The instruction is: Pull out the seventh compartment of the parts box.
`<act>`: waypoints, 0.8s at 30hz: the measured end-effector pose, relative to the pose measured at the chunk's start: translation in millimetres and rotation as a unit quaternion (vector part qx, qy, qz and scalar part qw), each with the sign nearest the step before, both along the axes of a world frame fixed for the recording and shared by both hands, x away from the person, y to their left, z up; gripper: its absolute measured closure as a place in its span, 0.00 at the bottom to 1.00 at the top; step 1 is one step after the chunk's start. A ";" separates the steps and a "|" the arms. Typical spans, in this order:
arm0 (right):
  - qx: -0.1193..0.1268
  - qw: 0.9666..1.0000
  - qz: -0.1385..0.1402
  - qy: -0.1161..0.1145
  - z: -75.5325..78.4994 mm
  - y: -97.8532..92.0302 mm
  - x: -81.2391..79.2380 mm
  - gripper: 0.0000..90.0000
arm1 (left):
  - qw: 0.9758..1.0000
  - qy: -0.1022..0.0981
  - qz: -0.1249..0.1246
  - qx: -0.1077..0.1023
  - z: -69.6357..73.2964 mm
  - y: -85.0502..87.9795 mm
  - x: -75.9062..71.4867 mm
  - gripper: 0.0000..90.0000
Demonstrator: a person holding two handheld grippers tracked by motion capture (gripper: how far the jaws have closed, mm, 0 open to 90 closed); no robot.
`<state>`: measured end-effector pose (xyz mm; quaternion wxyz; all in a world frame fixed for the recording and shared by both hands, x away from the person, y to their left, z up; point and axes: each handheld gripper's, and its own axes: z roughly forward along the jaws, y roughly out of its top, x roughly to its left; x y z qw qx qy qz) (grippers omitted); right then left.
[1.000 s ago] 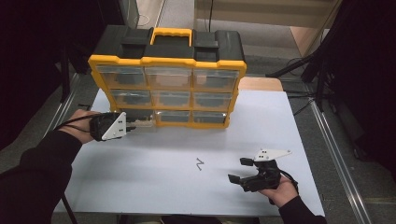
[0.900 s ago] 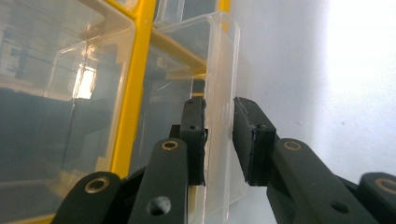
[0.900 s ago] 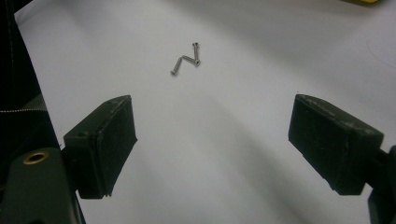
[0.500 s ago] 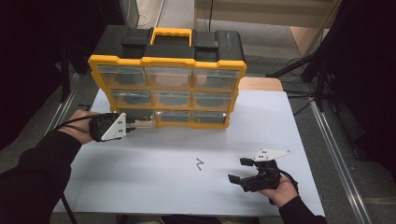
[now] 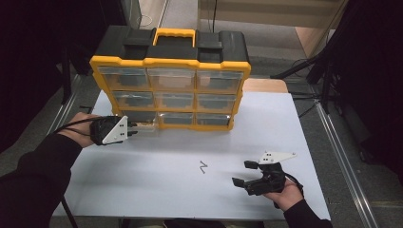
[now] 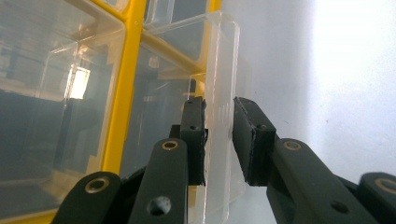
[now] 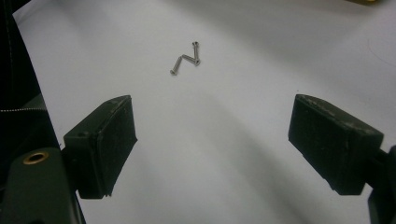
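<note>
Left gripper view: the left gripper pinches the clear front tab of a drawer in the yellow organizer's bottom-left corner, the drawer's long axis pointing toward the person. The right gripper rests wide open near three screws.

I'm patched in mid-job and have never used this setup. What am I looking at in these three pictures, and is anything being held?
No robot arm here: a person holds a hand-held claw in each hand. The high view looks down on the white table from above. The other two pictures come from cameras riding on each claw, looking along its black jaws.

On the table stands a yellow organizer with clear drawers, and a few small screws lie loose near the middle.

The left claw is shut on the front lip of the clear drawer at the bottom left of the organizer. The right claw is open, holds nothing, and points at the screws.
</note>
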<state>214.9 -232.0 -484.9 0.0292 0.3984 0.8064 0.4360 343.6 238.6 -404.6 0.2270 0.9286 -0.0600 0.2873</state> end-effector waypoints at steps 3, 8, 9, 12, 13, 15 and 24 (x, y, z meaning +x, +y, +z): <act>0.000 1.000 0.000 0.000 -0.1 0.1 0.0 0.18 | 1.000 0.007 0.000 -0.009 -0.3 1.0 -0.6 0.83; 0.001 1.000 0.000 0.001 -0.2 0.2 -0.1 0.18 | 1.000 0.007 0.001 -0.006 0.2 0.8 -1.7 0.83; 0.000 1.000 0.000 0.001 -0.3 0.2 0.0 0.18 | 1.000 0.008 0.001 -0.005 0.4 1.0 -2.1 0.83; 0.000 1.000 0.001 0.002 -0.5 0.5 0.2 0.18 | 1.000 0.008 -0.001 -0.006 0.5 1.8 -2.7 0.83; 0.000 1.000 0.001 0.002 -0.5 0.5 0.2 0.18 | 1.000 0.008 0.000 -0.006 0.6 2.1 -3.3 0.83; 0.001 1.000 0.001 0.003 -0.4 0.5 0.3 0.18 | 1.000 0.012 -0.002 -0.008 0.6 2.5 -4.6 0.83; 0.006 1.000 0.006 -0.005 0.6 1.6 -0.3 0.18 | 1.000 0.011 -0.002 -0.009 0.4 3.5 -8.6 0.83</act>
